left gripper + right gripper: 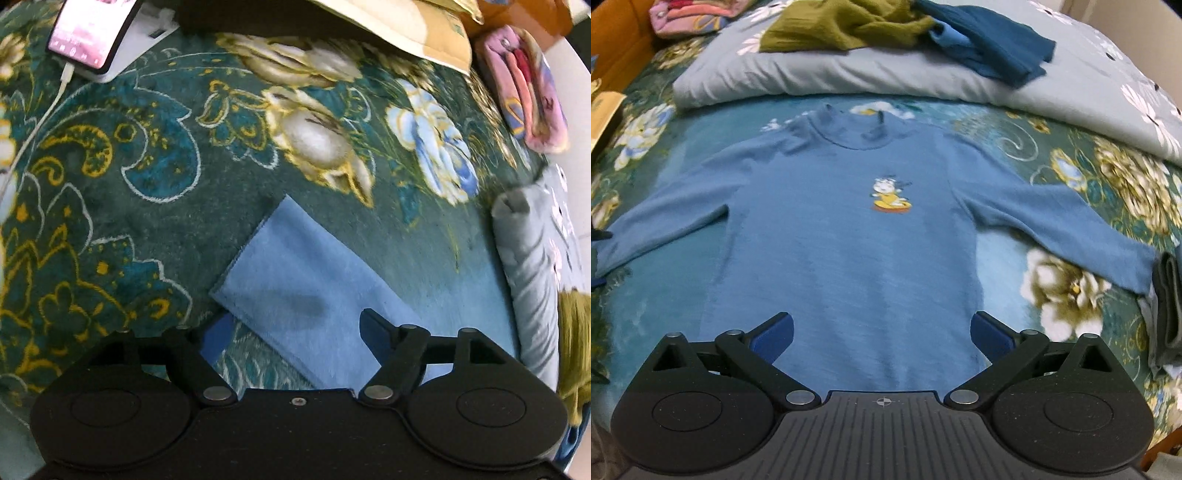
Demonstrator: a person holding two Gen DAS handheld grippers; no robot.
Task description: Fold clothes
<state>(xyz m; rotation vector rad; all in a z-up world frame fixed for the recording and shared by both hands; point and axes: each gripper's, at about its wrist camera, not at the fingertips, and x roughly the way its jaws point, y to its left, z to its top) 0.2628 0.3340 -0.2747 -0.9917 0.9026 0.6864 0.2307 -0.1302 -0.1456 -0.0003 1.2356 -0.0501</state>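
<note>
Sweater (846,236) lies spread flat ahead of the right gripper (882,332), whose jaws gape wide; its sleeve cuff (295,280) sits between the left gripper (291,339) fingers, apparently also apart. Shallow pinching could drag the blanket (129,206) too.

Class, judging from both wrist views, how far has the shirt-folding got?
Done: the blue shirt lies spread flat, front up, both sleeves out. In hand: nothing; the left gripper hangs open over a sleeve end, the right gripper open above the hem. Left: every fold.
</note>
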